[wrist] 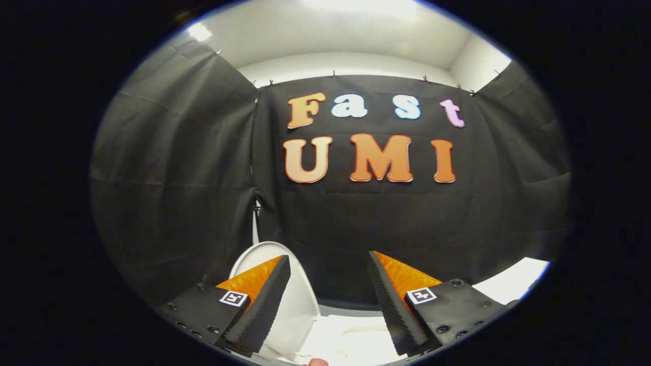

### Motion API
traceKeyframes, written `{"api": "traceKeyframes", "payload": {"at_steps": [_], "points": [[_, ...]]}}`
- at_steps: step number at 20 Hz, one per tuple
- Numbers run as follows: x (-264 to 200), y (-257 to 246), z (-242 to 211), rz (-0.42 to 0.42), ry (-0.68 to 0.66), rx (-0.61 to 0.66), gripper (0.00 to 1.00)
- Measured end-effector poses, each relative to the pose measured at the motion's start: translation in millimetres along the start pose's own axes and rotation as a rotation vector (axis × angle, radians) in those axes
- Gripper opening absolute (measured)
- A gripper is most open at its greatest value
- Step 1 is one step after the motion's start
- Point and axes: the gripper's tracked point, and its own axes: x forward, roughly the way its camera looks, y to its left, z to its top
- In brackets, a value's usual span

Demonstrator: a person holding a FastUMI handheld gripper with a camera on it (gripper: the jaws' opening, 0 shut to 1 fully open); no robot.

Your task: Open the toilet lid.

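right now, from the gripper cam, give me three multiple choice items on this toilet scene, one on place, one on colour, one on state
1. Where is the toilet lid relative to the gripper?
A. behind the left finger, reaching into the gap
B. beyond the right finger
C. clamped between both fingers

2. What colour is the lid?
A. black
B. white
C. blue

3. How do the gripper's fingers stand?
A. shut on the lid
B. shut on nothing
C. open, nothing pressed between them

Answers:
1. A: the lid's rounded top rises behind the left finger and its edge shows in the gap.
2. B: it stands out white against the black cloth wall.
3. C: a wide gap separates the fingers, and the right finger touches nothing.
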Motion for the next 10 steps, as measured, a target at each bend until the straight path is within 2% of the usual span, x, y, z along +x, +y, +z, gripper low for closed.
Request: {"api": "traceKeyframes", "payload": {"at_steps": [4, 10], "points": [[-19, -59, -2, -0.050, 0.008, -0.006, 0.98], [-37, -131, -38, -0.087, 0.059, -0.036, 0.98]]}}
